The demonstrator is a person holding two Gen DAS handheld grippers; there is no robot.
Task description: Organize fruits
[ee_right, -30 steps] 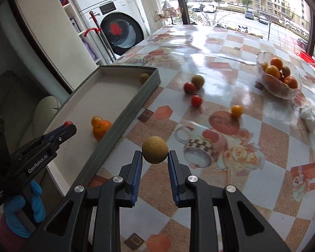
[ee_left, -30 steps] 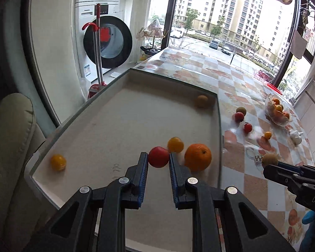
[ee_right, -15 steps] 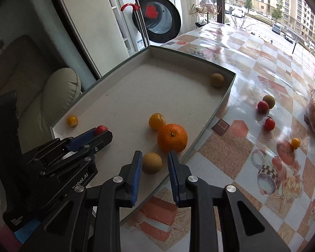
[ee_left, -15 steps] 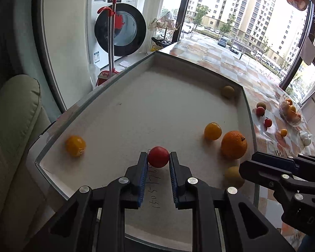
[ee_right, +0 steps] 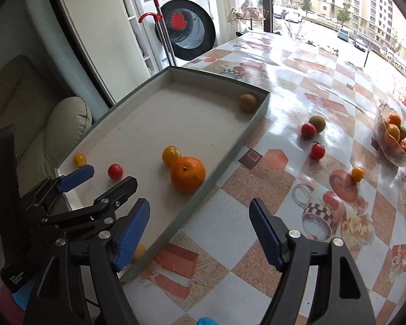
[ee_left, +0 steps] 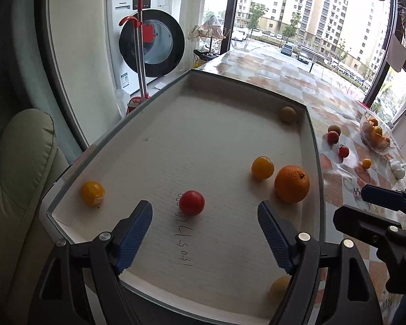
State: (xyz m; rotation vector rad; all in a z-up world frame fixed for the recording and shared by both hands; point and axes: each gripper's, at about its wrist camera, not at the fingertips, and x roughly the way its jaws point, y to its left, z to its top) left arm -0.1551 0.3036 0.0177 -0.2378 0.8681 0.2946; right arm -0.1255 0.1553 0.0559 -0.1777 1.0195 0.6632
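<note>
Left wrist: left gripper jaws opening wide, gripping nothing; red tomato rests on tray floor just beyond the tips. Right wrist: right gripper opening, empty; yellowish fruit at near tray corner behind left finger

A shallow grey tray with a pale floor holds a red tomato near its front, a yellow fruit at the left wall, an orange touching a smaller yellow fruit, and a brownish fruit in the far right corner. Another yellowish fruit lies at the near right edge, partly hidden.
</note>
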